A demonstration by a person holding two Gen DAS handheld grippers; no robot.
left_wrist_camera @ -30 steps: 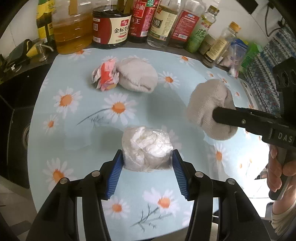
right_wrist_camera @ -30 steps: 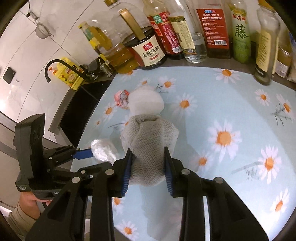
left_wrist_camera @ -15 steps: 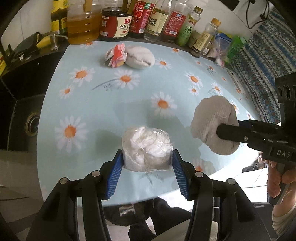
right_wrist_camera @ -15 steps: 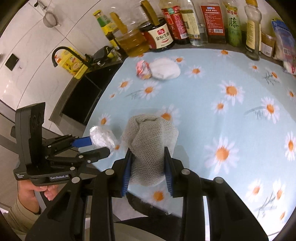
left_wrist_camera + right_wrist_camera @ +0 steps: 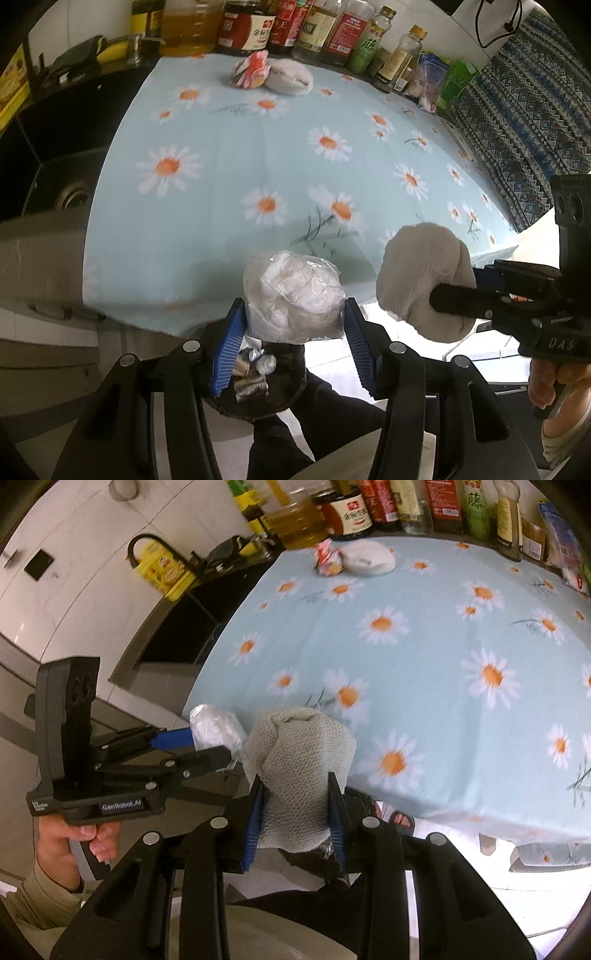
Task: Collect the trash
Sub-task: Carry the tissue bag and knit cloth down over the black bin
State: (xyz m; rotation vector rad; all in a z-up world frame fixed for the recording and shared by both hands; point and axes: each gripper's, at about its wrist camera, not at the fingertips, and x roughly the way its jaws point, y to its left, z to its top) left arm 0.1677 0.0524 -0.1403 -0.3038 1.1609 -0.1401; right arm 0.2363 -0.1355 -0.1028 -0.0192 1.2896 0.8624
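My left gripper (image 5: 293, 325) is shut on a crumpled white plastic wad (image 5: 293, 299), held past the table's near edge above a dark bin (image 5: 258, 384) with crushed foil and wrappers inside. My right gripper (image 5: 295, 812) is shut on a balled grey knitted cloth (image 5: 299, 760), also off the near edge. In the left wrist view the grey cloth (image 5: 424, 280) hangs to the right of the plastic wad; in the right wrist view the wad (image 5: 216, 727) sits to the left. Far back on the daisy tablecloth (image 5: 258, 155) lie a red-and-white crumpled wrapper (image 5: 251, 70) and a white lump (image 5: 290, 77).
A row of sauce and oil bottles (image 5: 295, 29) lines the table's far edge. A dark sink (image 5: 55, 177) with a black tap (image 5: 147, 546) lies to the left. A patterned blue cloth (image 5: 517, 129) is on the right. A sandalled foot (image 5: 400, 818) shows below the table.
Both grippers have drawn back from over the table to beyond its near edge, each still holding its load. The bin has come into view under the left gripper.
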